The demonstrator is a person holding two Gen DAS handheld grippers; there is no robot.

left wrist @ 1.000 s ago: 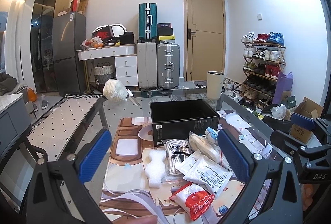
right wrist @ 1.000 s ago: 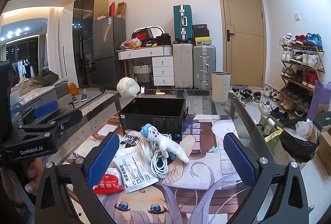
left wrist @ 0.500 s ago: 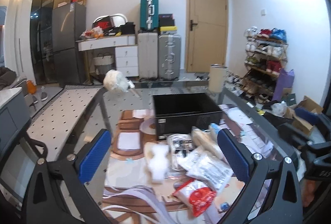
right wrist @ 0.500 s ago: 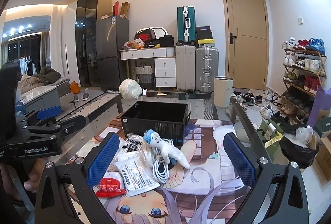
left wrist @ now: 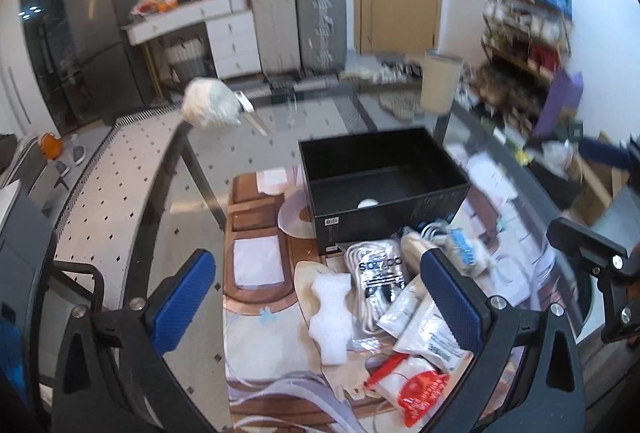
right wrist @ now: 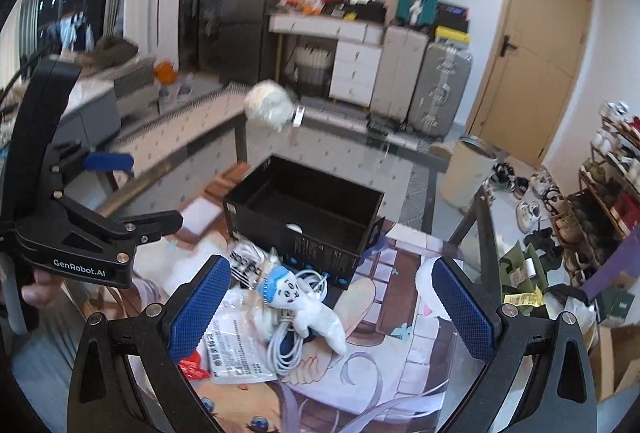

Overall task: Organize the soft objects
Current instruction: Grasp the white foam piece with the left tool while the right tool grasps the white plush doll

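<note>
An open black box (left wrist: 384, 189) (right wrist: 304, 217) stands on the glass table, with only a small white spot showing inside. In front of it lies a pile: a white plush doll with a blue cap (right wrist: 304, 303), a coiled white cable (right wrist: 286, 347), a bagged cable (left wrist: 374, 273), white packets (left wrist: 424, 329) (right wrist: 236, 343), a red-and-white packet (left wrist: 420, 391) and a white foam piece (left wrist: 330, 307). My left gripper (left wrist: 316, 293) hovers open above the foam piece. My right gripper (right wrist: 330, 307) hangs open over the doll. Neither holds anything.
A printed mat (right wrist: 380, 373) covers the table. A white bagged bundle (left wrist: 210, 105) sits at its far edge. The right gripper's body (left wrist: 592, 273) is at the left wrist view's right; the left one (right wrist: 76, 233) is at the right wrist view's left. Suitcases, a bin and a shoe rack stand behind.
Both grippers have tilted down and moved in over the pile, so the box interior now shows. Both stay open; nothing on the table has moved.
</note>
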